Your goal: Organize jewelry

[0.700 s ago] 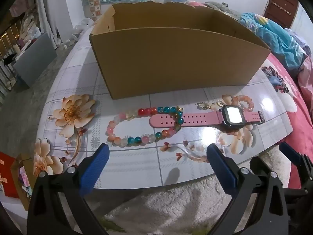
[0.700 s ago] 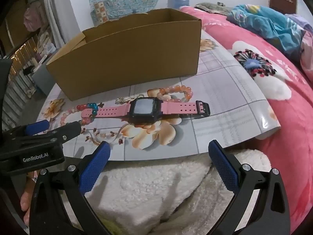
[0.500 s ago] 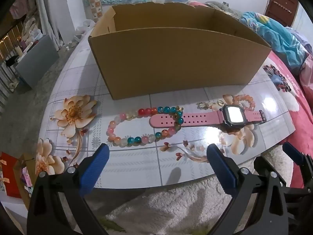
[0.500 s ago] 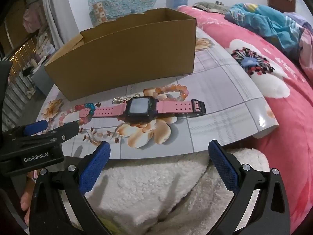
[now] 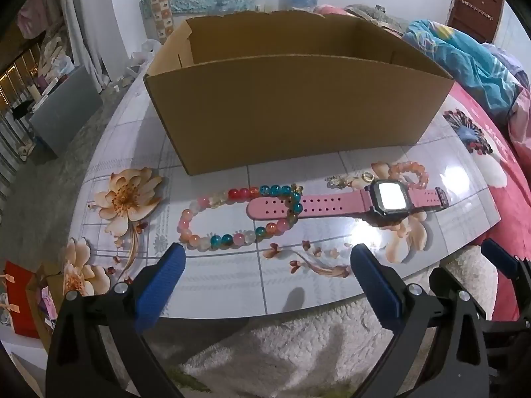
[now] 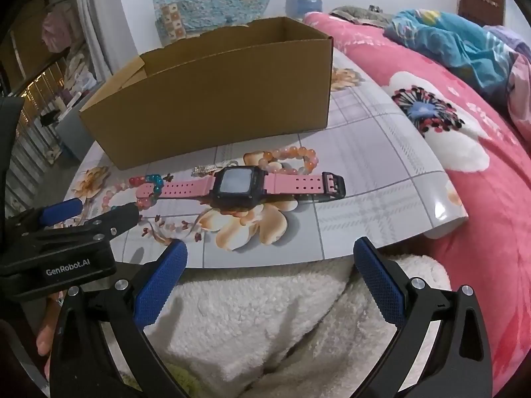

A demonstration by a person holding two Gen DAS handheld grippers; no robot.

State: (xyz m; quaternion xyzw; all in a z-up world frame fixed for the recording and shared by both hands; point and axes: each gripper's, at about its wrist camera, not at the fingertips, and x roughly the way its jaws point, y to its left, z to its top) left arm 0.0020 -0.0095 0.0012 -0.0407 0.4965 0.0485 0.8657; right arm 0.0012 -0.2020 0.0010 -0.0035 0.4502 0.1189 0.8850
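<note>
- L gripper (image 5: 262,278): jaws wide apart, nothing btwn them. Hovers over near table edge, angled down, just short of the bead loop.
- R gripper (image 6: 268,275): jaws also wide apart, empty. Sits over white fleece (image 6: 259,311) at near edge, watch ahead of it.
- In R view, L gripper body shows at left, tip near the loop's end.
- Bead loop (image 5: 239,219): multicolour, lies flat on table (image 5: 205,275), left of centre. One end of watch strap lies across its right side, so the two overlap.
- Watch (image 6: 239,187): pink strap, dark case, face up, laid out straight, buckle to the right.
- Peach bracelet (image 6: 292,157): behind watch, touching or just beside strap; can't tell which.
- Small silver piece (image 6: 205,168): btwn box and watch case, too small to ID.
- Box (image 5: 292,99): open top, behind all items; as far as seen, nothing inside.
- Step, my read: pre-grasp, nothing picked yet; all pieces still outside box.
- Next move needs: drop L onto the loop's free left side, away from the strap, close on beads, lift clear.
- Risk: strap overlap may drag the watch along; R could take the watch first.
</note>
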